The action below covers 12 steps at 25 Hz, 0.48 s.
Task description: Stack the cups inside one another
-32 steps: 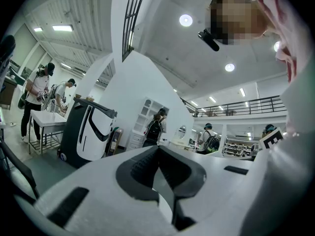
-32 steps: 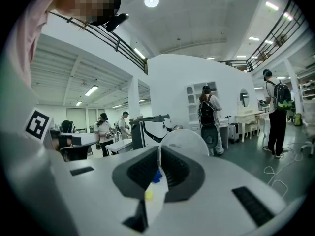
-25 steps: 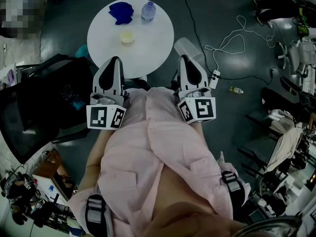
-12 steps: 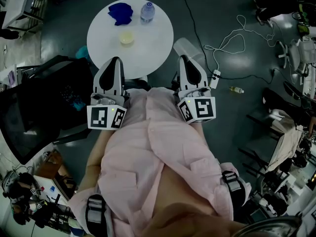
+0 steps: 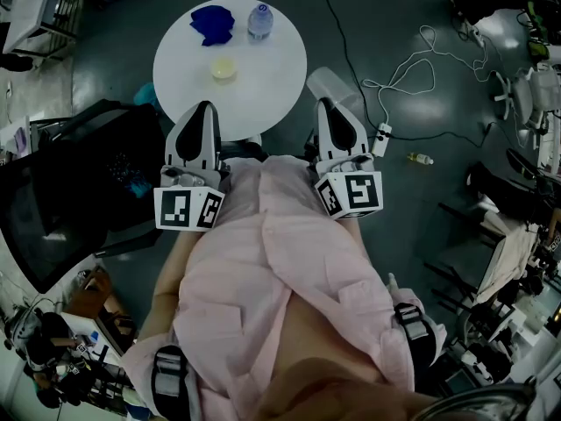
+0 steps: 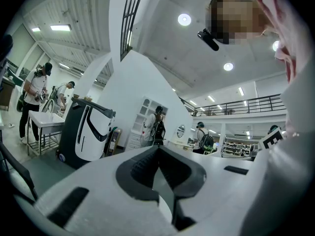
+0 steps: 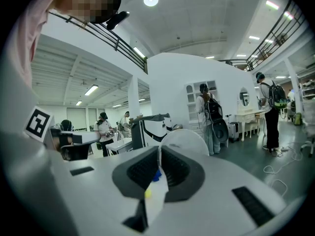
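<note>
Upper centre, a white table carries a yellow cup, a bottle and a blue cloth. The right gripper pinches a clear cup beside the table's right edge and covers part of it. The left gripper is closed and empty.

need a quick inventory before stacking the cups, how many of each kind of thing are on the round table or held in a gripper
cups: 2, a pale yellow cup on the table and a clear cup held in the right gripper
bottle: 1
blue cloth: 1, crumpled
total: 4
</note>
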Motion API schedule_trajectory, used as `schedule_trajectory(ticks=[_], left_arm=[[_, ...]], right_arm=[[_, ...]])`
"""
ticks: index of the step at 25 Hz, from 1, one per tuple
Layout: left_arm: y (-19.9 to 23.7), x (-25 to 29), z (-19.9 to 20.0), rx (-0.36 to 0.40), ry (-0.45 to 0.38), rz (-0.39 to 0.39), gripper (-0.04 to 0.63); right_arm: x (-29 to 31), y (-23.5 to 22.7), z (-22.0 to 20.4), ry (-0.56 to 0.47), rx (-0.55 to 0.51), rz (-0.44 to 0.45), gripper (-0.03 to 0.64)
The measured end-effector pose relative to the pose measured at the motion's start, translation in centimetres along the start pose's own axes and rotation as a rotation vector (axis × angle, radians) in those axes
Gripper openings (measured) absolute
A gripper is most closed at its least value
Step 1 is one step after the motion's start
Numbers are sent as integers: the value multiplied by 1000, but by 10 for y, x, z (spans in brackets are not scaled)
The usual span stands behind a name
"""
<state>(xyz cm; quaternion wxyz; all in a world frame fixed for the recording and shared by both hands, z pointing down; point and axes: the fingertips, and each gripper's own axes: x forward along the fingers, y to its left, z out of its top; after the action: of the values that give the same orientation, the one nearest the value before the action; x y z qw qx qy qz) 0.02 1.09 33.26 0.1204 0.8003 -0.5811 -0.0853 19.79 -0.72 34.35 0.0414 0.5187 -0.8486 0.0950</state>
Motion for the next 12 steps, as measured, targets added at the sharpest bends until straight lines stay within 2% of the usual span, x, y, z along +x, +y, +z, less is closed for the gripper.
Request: schedule_trajectory(ticks=[12], left_arm=[[-1, 1, -2, -4, 3, -2, 18]], right_arm=[[-1, -1, -2, 6, 8, -5, 35]])
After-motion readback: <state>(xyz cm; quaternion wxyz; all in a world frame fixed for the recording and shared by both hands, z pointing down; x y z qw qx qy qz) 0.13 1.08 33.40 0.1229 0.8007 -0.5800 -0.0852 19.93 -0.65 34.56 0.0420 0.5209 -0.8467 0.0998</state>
